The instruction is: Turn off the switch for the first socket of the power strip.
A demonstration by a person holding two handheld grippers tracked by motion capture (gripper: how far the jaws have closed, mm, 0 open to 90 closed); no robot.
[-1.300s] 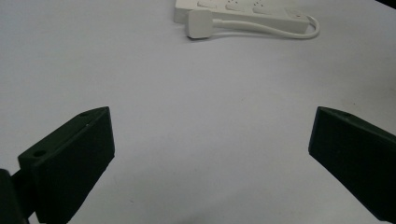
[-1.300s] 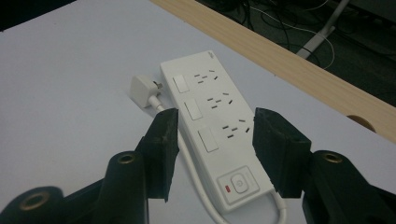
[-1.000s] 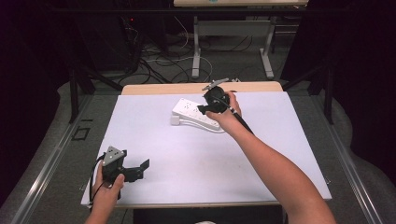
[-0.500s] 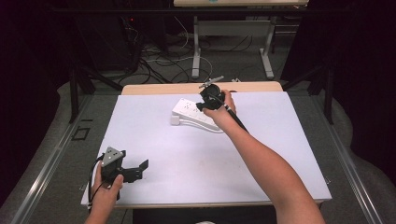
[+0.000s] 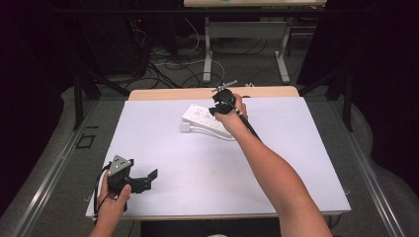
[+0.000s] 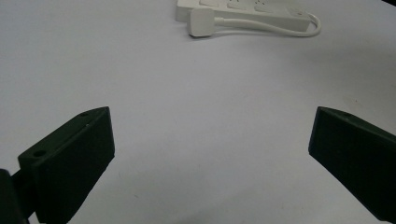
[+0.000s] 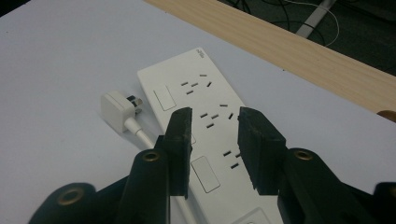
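Bench (image 5: 306,163): white top with a wooden strip along the far edge; it carries the things below.
Power strip (image 5: 210,120): white, lying flat on the far middle of the bench, sockets facing up, two rocker switches showing in the right gripper view (image 7: 196,112).
Plug (image 7: 120,109): white, lying on the bench just beside the strip's left side in that view, pins toward the strip, its cord (image 6: 261,27) running back along the strip.
Right tool (image 7: 212,135): above the power strip, jaws parted a little with sockets showing between them; it seems to hover rather than touch, though contact is hard to judge.
Left tool (image 5: 143,180): at the near left corner of the bench, jaws spread wide, holding nothing, well apart from the strip.
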